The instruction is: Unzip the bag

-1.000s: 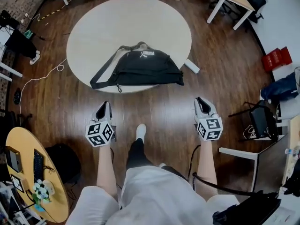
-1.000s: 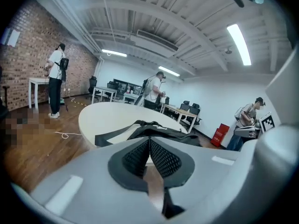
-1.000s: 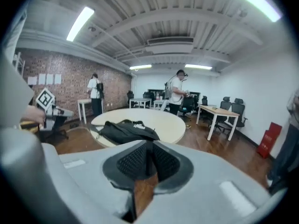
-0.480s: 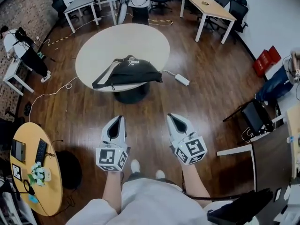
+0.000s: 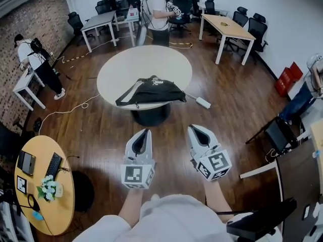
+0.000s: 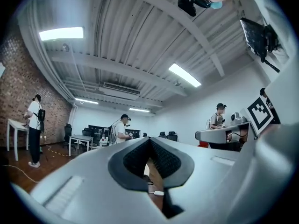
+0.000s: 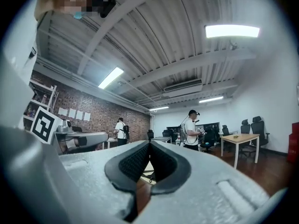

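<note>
A black bag [image 5: 151, 90] with a white logo lies on the near half of the round white table [image 5: 146, 64], its strap trailing to the left. Both grippers hang well short of the table, above the wood floor. My left gripper [image 5: 144, 133] is shut with nothing in it, tips pointing at the table. My right gripper [image 5: 197, 130] is also shut and holds nothing. In the left gripper view the closed left gripper [image 6: 150, 140] fills the lower frame; the right gripper view shows the shut right gripper [image 7: 149, 144] the same way.
A white power strip [image 5: 203, 103] lies on the floor right of the table's pedestal. A small round wooden table [image 5: 43, 185] with a keyboard stands at the lower left. Desks [image 5: 229, 29] and office chairs line the back, with a person [image 5: 157, 14] standing there and another [image 5: 38, 64] at the left.
The head view has lifted, so the table and bag now sit farther up and smaller. Both grippers rose and came closer together, tips toward the table. The right jaws have closed.
</note>
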Motion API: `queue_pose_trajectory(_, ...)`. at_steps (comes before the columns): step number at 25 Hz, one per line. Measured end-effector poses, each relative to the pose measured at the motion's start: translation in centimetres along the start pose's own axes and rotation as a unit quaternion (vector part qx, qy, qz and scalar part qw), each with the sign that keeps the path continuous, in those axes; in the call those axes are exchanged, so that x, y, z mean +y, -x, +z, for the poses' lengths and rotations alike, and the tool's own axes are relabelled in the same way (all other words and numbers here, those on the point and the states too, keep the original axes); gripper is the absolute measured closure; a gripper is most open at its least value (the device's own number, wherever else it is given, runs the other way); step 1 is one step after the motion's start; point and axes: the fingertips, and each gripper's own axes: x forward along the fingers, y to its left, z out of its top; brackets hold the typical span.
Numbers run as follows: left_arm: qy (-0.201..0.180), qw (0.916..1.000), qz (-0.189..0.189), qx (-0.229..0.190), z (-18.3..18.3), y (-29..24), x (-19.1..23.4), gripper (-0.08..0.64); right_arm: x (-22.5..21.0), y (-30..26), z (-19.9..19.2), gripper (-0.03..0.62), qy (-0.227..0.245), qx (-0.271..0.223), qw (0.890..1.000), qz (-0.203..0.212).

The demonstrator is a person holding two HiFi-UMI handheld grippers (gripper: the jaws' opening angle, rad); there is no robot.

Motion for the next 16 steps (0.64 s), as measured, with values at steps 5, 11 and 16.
queue_pose_trajectory(5,0.003,1.0000,-0.006,0.005,-0.2,0.8,0.9,0.541,3.0,-0.7,-1.2,0.600,-0.005,0.019,1.000,0.014)
queue_pose_trajectory(11,0.007,0.9999,-0.014,0.006,-0.2,1.6,1.1,0.541,3.2,-0.8,-1.0,0.600,0.001,0.016,1.000,0.001)
queue_pose_trajectory(16,0.015,0.9999,-0.001,-0.003,-0.2,2.5,1.9,0.541,3.1,-0.4,-1.6,0.600,0.005,0.025,1.000,-0.010)
